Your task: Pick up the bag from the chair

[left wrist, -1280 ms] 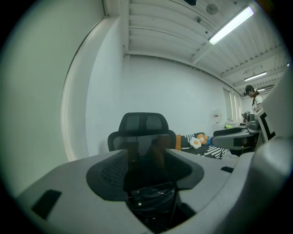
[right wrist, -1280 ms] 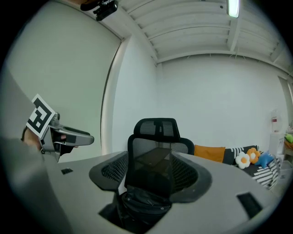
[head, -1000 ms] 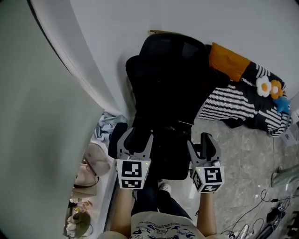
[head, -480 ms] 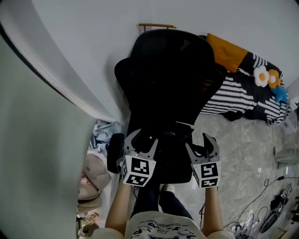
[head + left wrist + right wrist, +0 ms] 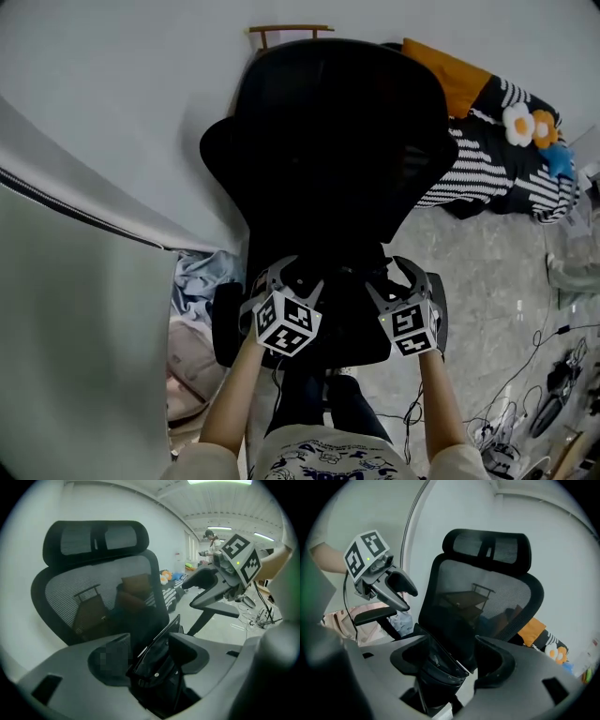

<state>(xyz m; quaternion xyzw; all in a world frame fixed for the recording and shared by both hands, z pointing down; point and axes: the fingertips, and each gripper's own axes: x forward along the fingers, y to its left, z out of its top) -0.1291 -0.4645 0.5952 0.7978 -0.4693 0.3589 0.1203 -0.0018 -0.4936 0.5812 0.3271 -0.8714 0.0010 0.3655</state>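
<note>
Left gripper [image 5: 289, 274] and right gripper [image 5: 398, 274], fingers apart, straddle the black bag [image 5: 157, 667] on the chair [image 5: 337, 141]; closing both squarely on its top edge before lifting seems wise.

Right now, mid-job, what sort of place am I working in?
Probably an office or lab floor with an improvised rest corner: a mesh office chair against a white wall, loose cables on the polished floor, and striped bedding with an orange pillow.
</note>
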